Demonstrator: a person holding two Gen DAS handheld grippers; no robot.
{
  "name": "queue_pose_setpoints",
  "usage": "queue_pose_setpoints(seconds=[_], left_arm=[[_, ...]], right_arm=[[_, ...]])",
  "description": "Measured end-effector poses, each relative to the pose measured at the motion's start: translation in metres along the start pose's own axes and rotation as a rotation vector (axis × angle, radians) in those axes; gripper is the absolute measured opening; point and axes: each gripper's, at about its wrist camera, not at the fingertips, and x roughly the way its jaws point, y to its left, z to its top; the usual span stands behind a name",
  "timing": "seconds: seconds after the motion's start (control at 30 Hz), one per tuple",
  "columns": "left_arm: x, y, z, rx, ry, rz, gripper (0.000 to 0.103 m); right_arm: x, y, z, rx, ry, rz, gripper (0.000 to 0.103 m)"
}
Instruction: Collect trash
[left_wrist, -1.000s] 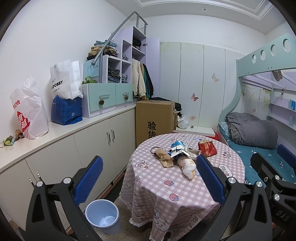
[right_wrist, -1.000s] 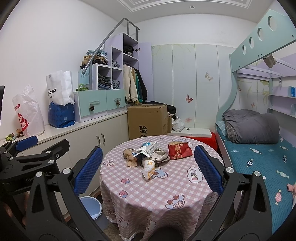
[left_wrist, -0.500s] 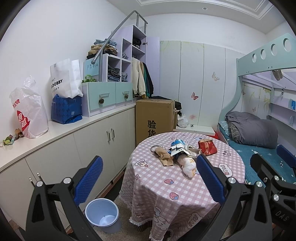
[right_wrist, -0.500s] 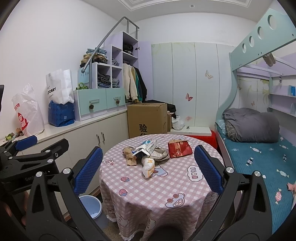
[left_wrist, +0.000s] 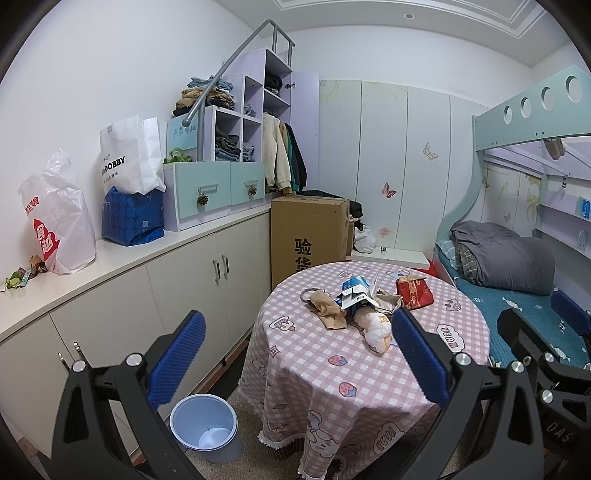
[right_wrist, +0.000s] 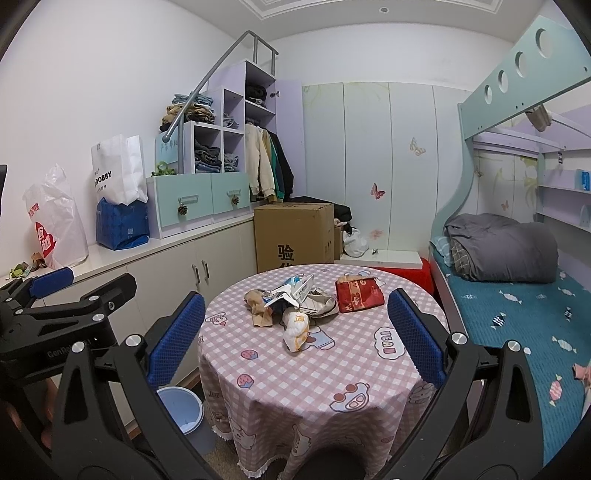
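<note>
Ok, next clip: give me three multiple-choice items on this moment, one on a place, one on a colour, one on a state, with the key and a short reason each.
1. Where is the blue waste bin?
A. On the round table
B. On the floor between the table and the cabinets
C. On the bed

2. What colour is the flat packet at the right end of the trash pile?
A. Red
B. Green
C. Black

3. How do the left gripper and right gripper stand?
A. Both shut on trash
B. Left shut, right open
C. Both open and empty

Key: B, the bin stands on the floor beside the checked tablecloth; A, the packet is red with a light pattern; C, each gripper's blue pads are wide apart with nothing between them.
</note>
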Motion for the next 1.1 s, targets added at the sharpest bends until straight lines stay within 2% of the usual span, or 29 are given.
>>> queue_pose_setpoints(seconds=[1.1], left_arm=[[0.0080, 0.0010, -0.0080, 0.000, 0.006, 0.000, 0.099]], right_arm=[[0.0009, 0.0008, 0.0010, -0.003, 0.006, -0.001, 0.097]])
